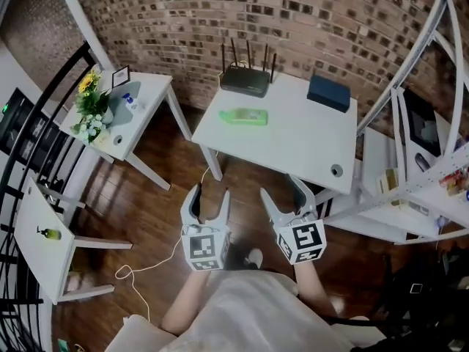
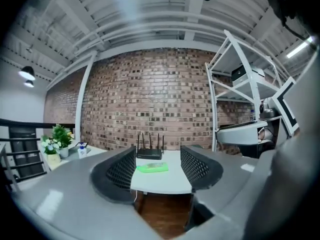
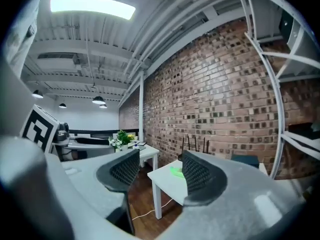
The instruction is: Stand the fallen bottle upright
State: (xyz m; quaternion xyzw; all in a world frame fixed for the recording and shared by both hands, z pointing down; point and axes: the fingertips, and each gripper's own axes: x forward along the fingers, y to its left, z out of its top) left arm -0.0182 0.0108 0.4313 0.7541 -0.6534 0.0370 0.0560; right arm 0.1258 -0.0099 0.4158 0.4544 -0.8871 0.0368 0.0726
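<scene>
A green bottle (image 1: 242,116) lies on its side on the white table (image 1: 293,141), in front of a black router (image 1: 245,79). Both grippers hover over the wooden floor, short of the table's near edge. My left gripper (image 1: 209,195) is open and empty. In the left gripper view the bottle (image 2: 152,168) shows far off between the jaws, below the router (image 2: 149,154). My right gripper (image 1: 282,189) is also open with nothing in it. The right gripper view has the bottle (image 3: 176,171) partly hidden behind the right jaw.
A dark blue box (image 1: 328,92) and a small round object (image 1: 336,170) sit on the same table. A side table with flowers (image 1: 91,105) stands at the left, a white shelf rack (image 1: 410,152) at the right. A cable (image 1: 139,270) trails over the floor.
</scene>
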